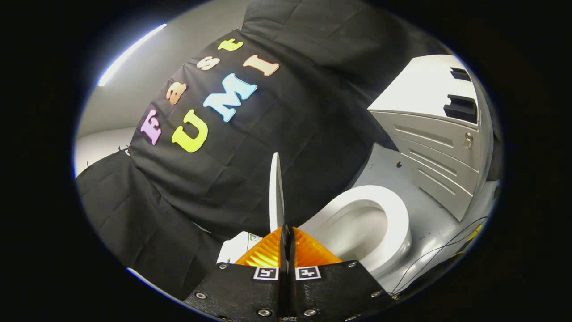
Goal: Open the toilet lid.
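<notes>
From my remote seat, the biggest thing I saw was the black cloth wall [277,134], spread well beyond the fingers and hanging in creased folds behind the toilet. To the right of the gripper and far ahead stood a pale cabinet [442,147] with ribbed panels, 2 dark slots near its top and a small metal latch [467,140] on its face. Below it ran a grey floor [415,210], with thin dark cables [447,250] trailing across it off to the right of the fingers.

The toilet bowl [357,228] sat just ahead of the fingers and a little to their right, its white seat ring exposed and the basin open to view. The toilet lid [276,192] stood raised on edge, seen as a thin white blade rising straight up from between the fingers. To the left of the fingers, close by, I could make out a white corner of the tank [239,246].

The gripper [286,237] was clenched on the lid: the 2 fingers met with only a narrow slit between them, and the lid's lower edge ran down into that slit, pinched from both sides.
</notes>
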The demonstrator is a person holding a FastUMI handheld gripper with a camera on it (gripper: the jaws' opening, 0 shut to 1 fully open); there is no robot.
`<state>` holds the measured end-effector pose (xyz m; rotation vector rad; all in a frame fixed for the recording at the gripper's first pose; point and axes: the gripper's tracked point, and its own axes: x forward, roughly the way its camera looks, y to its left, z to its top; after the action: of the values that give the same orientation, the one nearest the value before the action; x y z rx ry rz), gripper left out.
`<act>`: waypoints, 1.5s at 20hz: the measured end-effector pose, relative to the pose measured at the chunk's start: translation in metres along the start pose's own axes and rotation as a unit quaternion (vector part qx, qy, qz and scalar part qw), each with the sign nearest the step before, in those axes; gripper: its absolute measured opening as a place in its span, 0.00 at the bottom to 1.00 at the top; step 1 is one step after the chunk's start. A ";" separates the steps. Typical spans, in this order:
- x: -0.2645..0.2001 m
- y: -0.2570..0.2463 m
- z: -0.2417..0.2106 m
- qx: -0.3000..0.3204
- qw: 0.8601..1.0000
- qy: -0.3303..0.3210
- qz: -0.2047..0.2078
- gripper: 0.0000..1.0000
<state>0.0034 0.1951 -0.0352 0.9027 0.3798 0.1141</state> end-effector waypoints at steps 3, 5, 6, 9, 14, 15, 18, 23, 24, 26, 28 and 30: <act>-0.001 0.009 -0.001 -0.010 1.000 -0.002 0.001 0.00; -0.001 0.016 0.000 -0.021 1.000 -0.005 0.003 0.00; -0.001 0.021 -0.002 -0.024 1.000 -0.007 0.007 0.00; -0.001 0.032 -0.003 -0.033 0.999 -0.012 0.007 0.00; -0.002 0.056 -0.008 -0.049 0.998 -0.026 0.008 0.00; -0.002 0.062 -0.009 -0.057 0.998 -0.026 0.010 0.00; -0.003 0.073 -0.012 -0.082 0.996 -0.032 0.008 0.00; -0.003 0.094 -0.018 -0.115 0.992 -0.048 0.014 0.00; -0.002 0.096 -0.020 -0.116 0.992 -0.051 0.017 0.00; -0.001 0.100 -0.021 -0.115 0.992 -0.055 0.021 0.00; -0.001 0.106 -0.023 -0.125 0.990 -0.059 0.021 0.00; -0.001 0.116 -0.027 -0.135 0.988 -0.063 0.028 0.00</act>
<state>0.0002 0.2864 0.0406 0.6484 0.2154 0.1549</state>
